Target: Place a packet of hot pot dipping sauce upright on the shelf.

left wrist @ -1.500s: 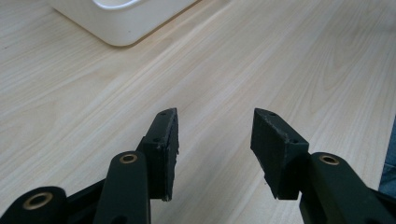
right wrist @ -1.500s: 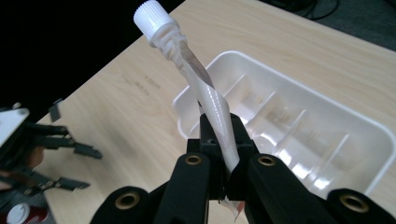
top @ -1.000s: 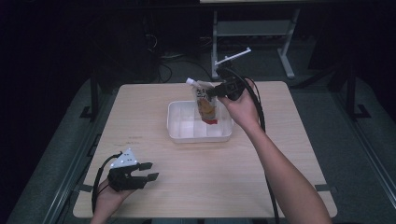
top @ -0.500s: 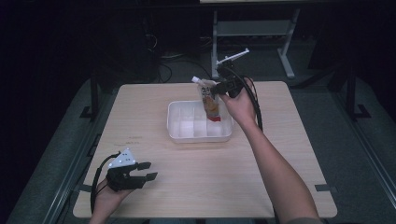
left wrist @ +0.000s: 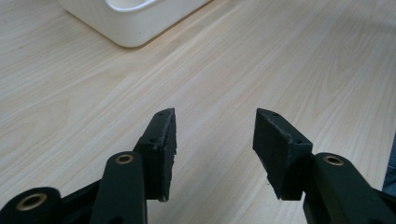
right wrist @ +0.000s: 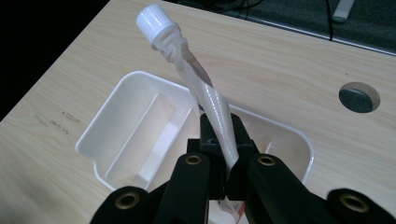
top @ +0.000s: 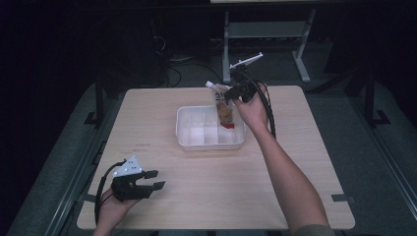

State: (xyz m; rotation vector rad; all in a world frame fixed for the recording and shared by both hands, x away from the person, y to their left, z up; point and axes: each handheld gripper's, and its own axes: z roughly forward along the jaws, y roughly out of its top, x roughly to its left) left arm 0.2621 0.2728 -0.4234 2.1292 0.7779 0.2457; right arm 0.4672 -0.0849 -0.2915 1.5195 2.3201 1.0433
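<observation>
Right gripper (top: 235,92) clamps a spouted pouch (top: 225,109) over the white divided tray (top: 196,145).
The right gripper view shows the pouch's white cap (right wrist: 152,21) and a round hole (right wrist: 359,97) in the table (top: 295,162); the high view shows the pouch's red foot in the tray's right compartment. Left gripper (top: 151,179), jaws apart and holding nothing, rests near the table's front-left edge, bare wood between it and the tray.
</observation>
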